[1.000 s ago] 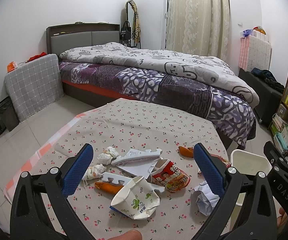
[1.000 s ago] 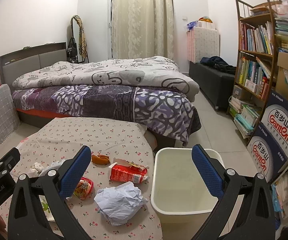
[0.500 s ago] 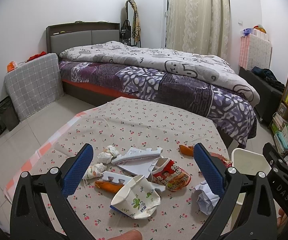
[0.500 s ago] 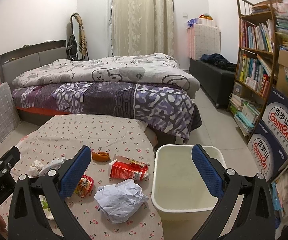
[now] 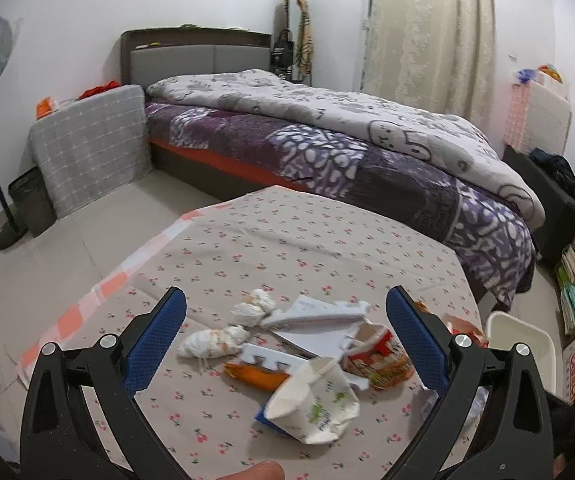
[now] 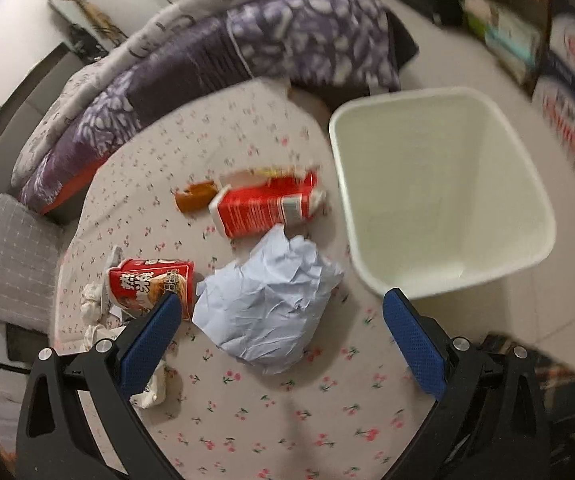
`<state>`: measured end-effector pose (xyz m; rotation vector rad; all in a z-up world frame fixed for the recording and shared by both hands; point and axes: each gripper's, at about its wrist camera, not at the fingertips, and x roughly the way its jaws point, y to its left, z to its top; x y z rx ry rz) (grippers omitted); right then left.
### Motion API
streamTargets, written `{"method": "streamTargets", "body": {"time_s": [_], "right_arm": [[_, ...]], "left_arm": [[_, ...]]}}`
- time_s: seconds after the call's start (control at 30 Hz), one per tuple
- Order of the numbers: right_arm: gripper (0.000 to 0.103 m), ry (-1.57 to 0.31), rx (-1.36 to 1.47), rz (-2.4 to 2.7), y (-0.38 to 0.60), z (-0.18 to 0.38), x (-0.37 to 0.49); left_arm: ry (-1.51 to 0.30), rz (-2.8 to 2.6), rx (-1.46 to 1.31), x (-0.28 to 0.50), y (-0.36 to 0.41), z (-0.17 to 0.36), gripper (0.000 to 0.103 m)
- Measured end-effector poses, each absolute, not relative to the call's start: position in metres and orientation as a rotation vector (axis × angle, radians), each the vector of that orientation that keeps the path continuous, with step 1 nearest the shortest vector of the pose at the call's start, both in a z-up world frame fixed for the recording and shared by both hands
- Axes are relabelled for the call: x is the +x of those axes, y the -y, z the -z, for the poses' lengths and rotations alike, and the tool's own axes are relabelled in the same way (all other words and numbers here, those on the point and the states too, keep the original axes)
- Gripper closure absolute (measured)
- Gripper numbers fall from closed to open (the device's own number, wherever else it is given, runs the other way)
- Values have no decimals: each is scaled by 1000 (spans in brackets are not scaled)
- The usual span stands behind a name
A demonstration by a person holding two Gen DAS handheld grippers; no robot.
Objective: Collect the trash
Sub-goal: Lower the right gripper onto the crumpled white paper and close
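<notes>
Both jaws gape wide, holding nothing: left gripper [image 5: 285,338], right gripper [image 6: 277,334]. One crumpled blue paper [image 6: 269,300] lies on the table [image 6: 287,420] just beside the single white bin [image 6: 447,280]. One red carton [image 6: 263,206] lies flat, long axis toward the bin; one red noodle cup [image 6: 149,286] lies tipped farther off.

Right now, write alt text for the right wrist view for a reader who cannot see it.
The open right gripper points down at a crumpled pale blue paper on a cherry-print tablecloth. Beyond the paper lie a red carton and a red snack cup; an empty white bin stands beside the table, with a bed behind.
</notes>
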<state>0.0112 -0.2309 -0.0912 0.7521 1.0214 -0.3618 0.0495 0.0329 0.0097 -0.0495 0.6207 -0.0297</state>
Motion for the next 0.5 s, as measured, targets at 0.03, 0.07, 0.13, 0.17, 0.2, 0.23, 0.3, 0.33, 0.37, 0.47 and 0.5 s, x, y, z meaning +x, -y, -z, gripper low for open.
{"method": "streamTargets", "body": {"time_s": [0.03, 0.07, 0.13, 0.17, 0.2, 0.23, 0.3, 0.33, 0.37, 0.47, 0.5], "right_arm": [[6, -1034, 757, 362, 229, 95, 15], [6, -1046, 762, 366, 228, 98, 19], [6, -1054, 780, 375, 232, 105, 27], [6, -1063, 789, 388, 233, 109, 28], [6, -1068, 803, 401, 235, 112, 29], [6, -1066, 824, 410, 237, 115, 29], [6, -1058, 862, 407, 240, 120, 31], [6, -1056, 876, 400, 242, 121, 33], [6, -1058, 883, 392, 241, 123, 36], [22, -1064, 869, 338, 236, 125, 43], [28, -1071, 856, 328, 233, 125, 45]], "left_arm": [[-632, 25, -56, 54, -40, -12, 7], [-645, 21, -59, 59, -45, -13, 7], [-693, 13, -70, 70, -58, -10, 7], [-719, 12, -77, 77, -63, -8, 7], [-759, 12, -89, 86, -69, -4, 7], [-803, 15, -102, 94, -74, 2, 7], [-882, 27, -116, 106, -81, 14, 7], [-927, 37, -112, 112, -84, 21, 7], [-956, 46, -105, 117, -84, 27, 7], [-1028, 41, -70, 127, -86, 44, 7], [-1043, 36, -57, 129, -87, 48, 7]]}}
